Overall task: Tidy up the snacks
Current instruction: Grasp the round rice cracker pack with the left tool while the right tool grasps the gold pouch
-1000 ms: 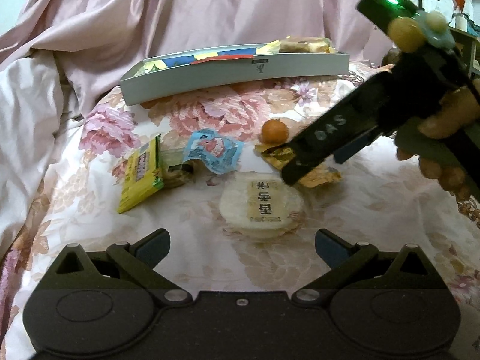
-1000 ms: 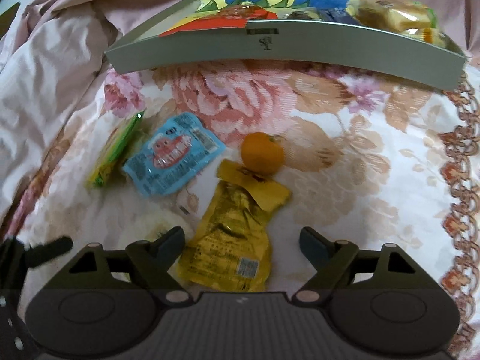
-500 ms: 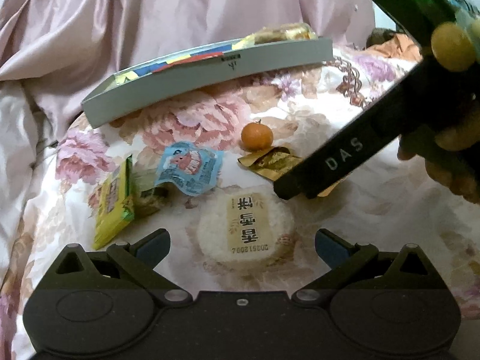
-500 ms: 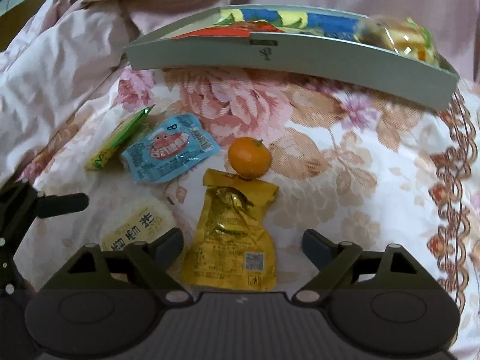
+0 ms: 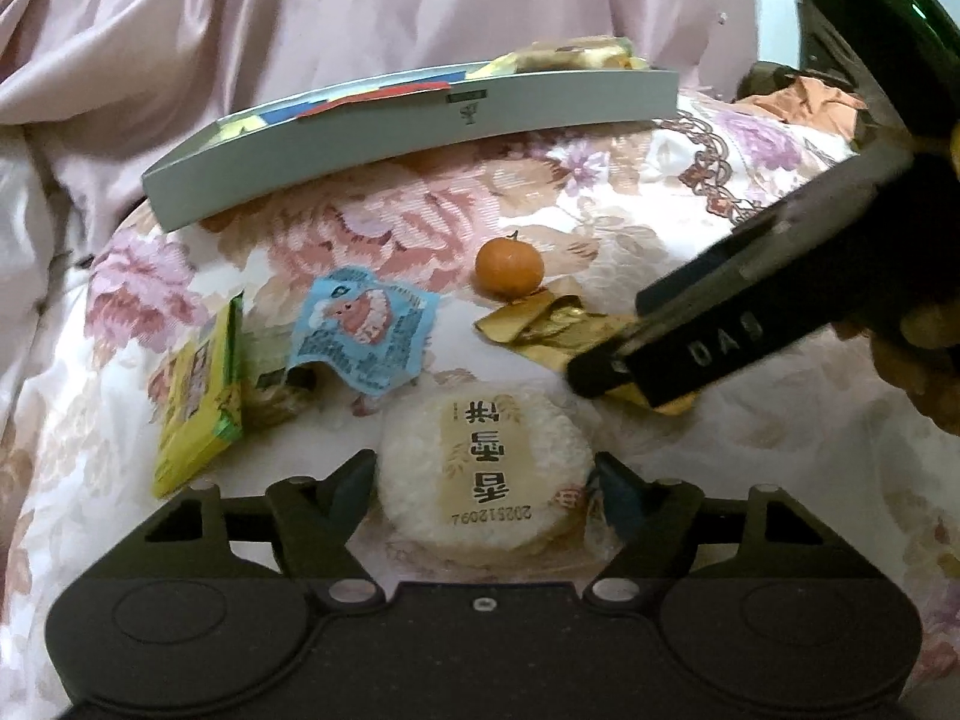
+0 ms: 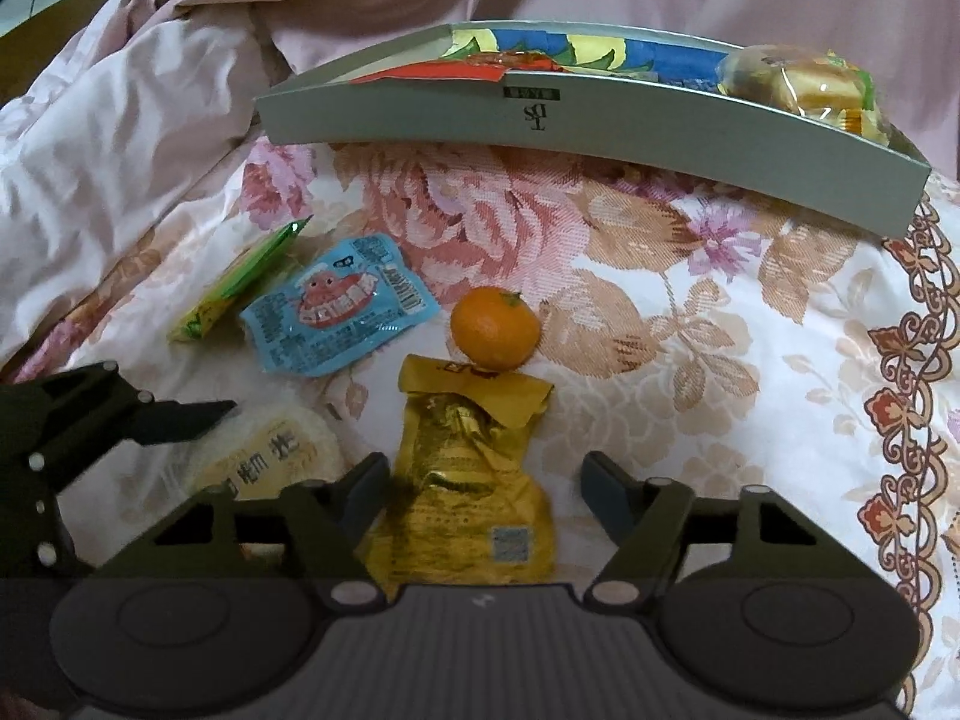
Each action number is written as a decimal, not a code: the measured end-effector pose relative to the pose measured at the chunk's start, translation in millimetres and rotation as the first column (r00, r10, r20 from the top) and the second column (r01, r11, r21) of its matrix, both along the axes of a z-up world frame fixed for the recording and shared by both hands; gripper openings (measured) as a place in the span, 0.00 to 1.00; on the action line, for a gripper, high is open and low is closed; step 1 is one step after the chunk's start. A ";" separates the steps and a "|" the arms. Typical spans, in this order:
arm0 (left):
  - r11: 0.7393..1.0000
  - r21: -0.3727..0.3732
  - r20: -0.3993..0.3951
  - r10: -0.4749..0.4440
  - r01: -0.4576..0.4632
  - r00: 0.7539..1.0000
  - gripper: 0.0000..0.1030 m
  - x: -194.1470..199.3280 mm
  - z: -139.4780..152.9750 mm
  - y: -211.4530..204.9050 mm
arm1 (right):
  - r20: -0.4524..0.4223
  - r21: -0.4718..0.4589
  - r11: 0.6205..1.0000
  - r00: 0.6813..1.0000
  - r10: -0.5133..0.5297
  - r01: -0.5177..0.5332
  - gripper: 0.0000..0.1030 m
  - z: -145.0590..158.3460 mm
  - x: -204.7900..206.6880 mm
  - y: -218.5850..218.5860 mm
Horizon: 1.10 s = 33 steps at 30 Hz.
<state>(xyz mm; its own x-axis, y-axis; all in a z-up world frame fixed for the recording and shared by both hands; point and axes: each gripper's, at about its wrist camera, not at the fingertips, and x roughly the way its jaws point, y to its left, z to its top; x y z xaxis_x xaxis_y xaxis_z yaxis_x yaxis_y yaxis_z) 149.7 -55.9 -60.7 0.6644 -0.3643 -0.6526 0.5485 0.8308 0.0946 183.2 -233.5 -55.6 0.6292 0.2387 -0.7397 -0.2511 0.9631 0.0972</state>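
A round white rice cracker pack (image 5: 486, 456) lies on the flowered cloth between the fingers of my left gripper (image 5: 486, 483). The jaws are closing, and both pads sit against its sides. In the right wrist view a gold pouch (image 6: 468, 480) lies between the fingers of my right gripper (image 6: 483, 492). These jaws are closing too: the left pad touches the pouch and the right pad stands clear of it. A small mandarin (image 6: 495, 327) rests at the pouch's far end. The grey snack box (image 6: 600, 126) stands behind with several packs inside.
A blue packet (image 5: 360, 330) and a yellow-green packet (image 5: 198, 390) lie left of the cracker. Pink bedding (image 5: 300, 18) rises behind and to the left of the grey box (image 5: 420, 120). Flowered cloth (image 6: 750, 360) lies bare to the right of the mandarin.
My left gripper moved forward over the rice cracker and its jaws narrowed from wide open onto it. The right gripper's jaws narrowed around the gold pouch and it rolled slightly.
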 end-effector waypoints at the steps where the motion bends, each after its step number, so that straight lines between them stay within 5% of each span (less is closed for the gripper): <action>1: 1.000 0.000 -0.006 0.012 -0.012 1.000 0.74 -0.9 0.6 0.7 | 0.005 -0.020 1.000 1.000 0.003 -0.003 0.60 -0.5 -2.1 0.6; 9: 0.989 -0.010 -0.067 0.147 -0.148 0.987 0.74 -12.3 6.7 15.9 | 0.034 -0.058 0.997 0.998 0.060 -0.058 0.63 -5.0 -26.9 -3.6; 19: 0.988 0.004 -0.064 0.156 -0.156 0.986 0.75 -13.4 4.2 19.3 | 0.080 -0.095 0.992 0.993 0.087 -0.080 0.79 -12.9 -30.9 2.1; 33: 0.986 -0.028 -0.058 0.165 -0.167 0.985 0.73 -17.5 3.0 14.3 | 0.185 -0.050 0.998 0.982 0.048 -0.039 0.52 -23.6 -57.8 -0.6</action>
<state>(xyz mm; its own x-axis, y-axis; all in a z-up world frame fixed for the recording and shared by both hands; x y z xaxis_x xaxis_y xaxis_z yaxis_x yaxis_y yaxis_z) 132.2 -41.6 -57.7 0.6805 -0.2740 -0.6796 0.4066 0.9127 0.0392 125.4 -234.1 -79.1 0.7467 0.2375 -0.6213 -0.3025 0.9532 0.0008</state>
